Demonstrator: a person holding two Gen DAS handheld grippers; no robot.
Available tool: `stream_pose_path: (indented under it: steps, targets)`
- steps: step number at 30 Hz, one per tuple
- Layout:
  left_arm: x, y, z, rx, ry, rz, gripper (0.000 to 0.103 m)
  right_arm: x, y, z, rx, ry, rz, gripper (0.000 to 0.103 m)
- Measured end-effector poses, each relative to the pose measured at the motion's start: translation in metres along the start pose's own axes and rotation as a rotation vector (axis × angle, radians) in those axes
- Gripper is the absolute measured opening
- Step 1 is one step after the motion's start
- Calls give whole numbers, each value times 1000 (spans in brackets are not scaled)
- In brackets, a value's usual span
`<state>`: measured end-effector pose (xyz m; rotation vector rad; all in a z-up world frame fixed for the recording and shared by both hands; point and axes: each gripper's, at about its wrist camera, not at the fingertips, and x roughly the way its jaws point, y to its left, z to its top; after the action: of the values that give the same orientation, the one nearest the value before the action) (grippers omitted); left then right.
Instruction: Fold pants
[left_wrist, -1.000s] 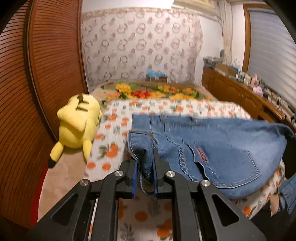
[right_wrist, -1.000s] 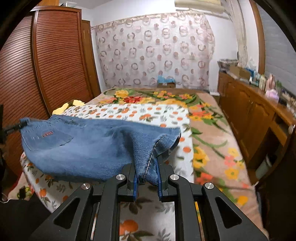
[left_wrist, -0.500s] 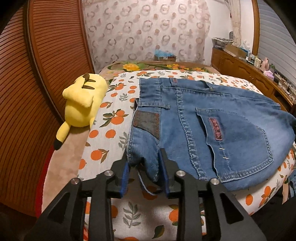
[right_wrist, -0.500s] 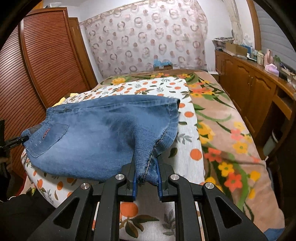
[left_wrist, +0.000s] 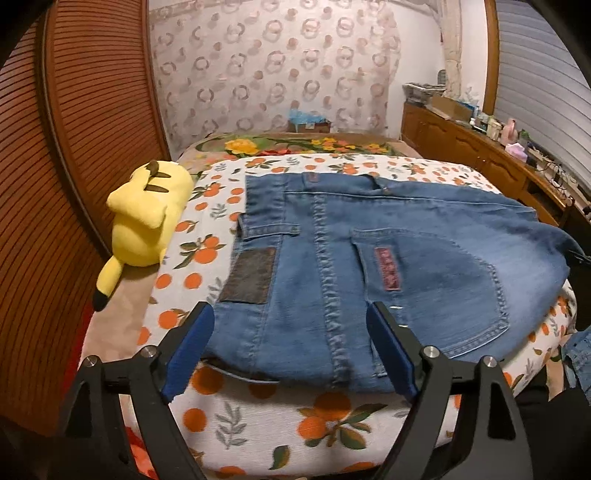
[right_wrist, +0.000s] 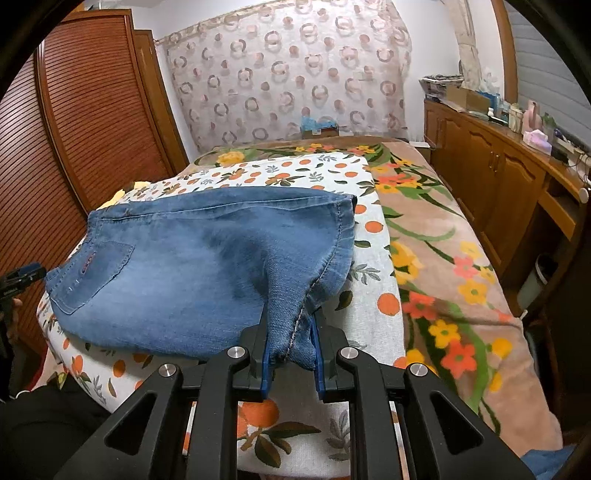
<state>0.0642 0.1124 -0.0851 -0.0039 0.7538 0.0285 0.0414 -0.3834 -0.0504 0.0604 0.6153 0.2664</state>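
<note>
Denim pants (left_wrist: 388, 266) lie folded across the orange-print cloth (left_wrist: 258, 417) on the bed, waistband end toward the left gripper (left_wrist: 291, 347), hem end toward the right gripper (right_wrist: 290, 354).

Left gripper: jaws opening, standing wide. The waistband corner lies between the blue pads (left_wrist: 188, 347), flat on the cloth, with no pad pressing it. Judgement: this end is being released because it sits where the fold requires.

Right gripper: jaws nearly closed, pinching a bunched ridge of the leg end. The fabric rises from the bed into a peak at the fingertips, which suggests this end is not yet laid down.

Materials: mid-blue washed denim, heavy stitched seams, a back pocket (left_wrist: 436, 291) with a red tab, a dark leather-like patch (left_wrist: 251, 275) just ahead of the left pad. The cloth beneath is soft and woven, giving slight friction.

Yellow plush toy (left_wrist: 147, 225) lies well left of the left fingers, clear of the work.
</note>
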Motion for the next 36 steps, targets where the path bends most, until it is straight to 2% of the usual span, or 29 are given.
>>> stream_pose_path:
  steps: [7,10,15,24,30,36]
  targets:
    - [7,-23,8,0,-3,-101,99,-6,-5,0,5,11,-7,21]
    - [8,-37,12,11,-16,-147,100,-9,-5,0,6,17,-12,22]
    - [16,-60,18,50,-5,-171,100,-16,-4,-1,8,21,-14,22]
    - [27,-81,19,63,20,-187,100,-26,-4,5,6,-27,-13,22]
    - [25,-79,18,50,13,-176,100,-30,6,10,-42,-84,-4,17]
    - [18,-71,19,42,-1,-171,100,-30,33,33,-103,-141,71,15]
